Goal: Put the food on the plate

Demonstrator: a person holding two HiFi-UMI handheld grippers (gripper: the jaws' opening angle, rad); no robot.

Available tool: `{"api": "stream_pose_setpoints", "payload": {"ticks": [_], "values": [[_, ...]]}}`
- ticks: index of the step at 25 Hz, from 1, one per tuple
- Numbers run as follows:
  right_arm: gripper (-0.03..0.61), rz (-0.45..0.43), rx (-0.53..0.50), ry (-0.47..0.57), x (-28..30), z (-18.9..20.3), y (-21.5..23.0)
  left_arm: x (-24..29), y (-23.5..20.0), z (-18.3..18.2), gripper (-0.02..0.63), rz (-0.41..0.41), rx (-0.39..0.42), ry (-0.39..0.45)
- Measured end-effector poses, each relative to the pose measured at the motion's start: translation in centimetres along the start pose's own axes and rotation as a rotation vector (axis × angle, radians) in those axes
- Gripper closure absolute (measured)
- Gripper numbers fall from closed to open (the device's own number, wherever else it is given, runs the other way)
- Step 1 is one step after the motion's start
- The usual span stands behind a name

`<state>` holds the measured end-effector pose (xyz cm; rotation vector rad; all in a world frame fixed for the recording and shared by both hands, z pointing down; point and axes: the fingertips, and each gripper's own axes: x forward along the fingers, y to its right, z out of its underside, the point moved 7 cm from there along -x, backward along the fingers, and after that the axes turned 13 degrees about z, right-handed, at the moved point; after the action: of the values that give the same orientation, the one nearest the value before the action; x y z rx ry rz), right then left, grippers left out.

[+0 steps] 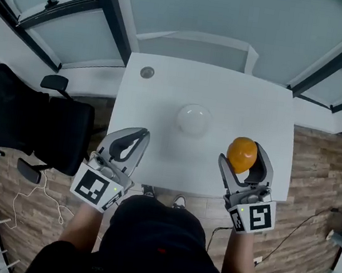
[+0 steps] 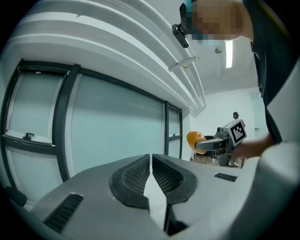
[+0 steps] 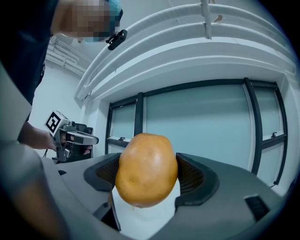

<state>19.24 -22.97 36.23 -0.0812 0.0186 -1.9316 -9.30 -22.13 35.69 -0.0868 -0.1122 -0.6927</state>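
Since the food, clamped across its middle by the right gripper just right of the plate, looks firm, smooth and round, it may slip, while the left gripper has its jaws together, empty.

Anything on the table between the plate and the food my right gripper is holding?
No: in the head view only bare white table separates the plate from the orange food in the right gripper.

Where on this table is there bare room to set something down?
Bare table runs left of the plate up to the grommet, and across the far-right corner. Crowded: near right edge, where the right tool grips the orange food.
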Motion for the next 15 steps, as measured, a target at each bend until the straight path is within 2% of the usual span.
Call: {"api": "stream_pose_setpoints", "payload": {"ticks": [7, 11, 15], "values": [[0.204, 0.053, -0.035, -0.072, 4.9, 1.4, -3.6, -0.1, -5.7, 1.2, 0.578, 0.109, -0.024, 0.018], [0.204, 0.020, -0.039, -0.142, 7.5, 3.4, -4.0, 0.3, -6.4, 2.0, 0.578, 0.112, -0.048, 0.008], [0.204, -0.019, -0.084, -0.255, 10.9, 7.1, -3.6, 0.6, -6.0, 2.6, 0.580, 0.090, -0.072, 0.004]]}}
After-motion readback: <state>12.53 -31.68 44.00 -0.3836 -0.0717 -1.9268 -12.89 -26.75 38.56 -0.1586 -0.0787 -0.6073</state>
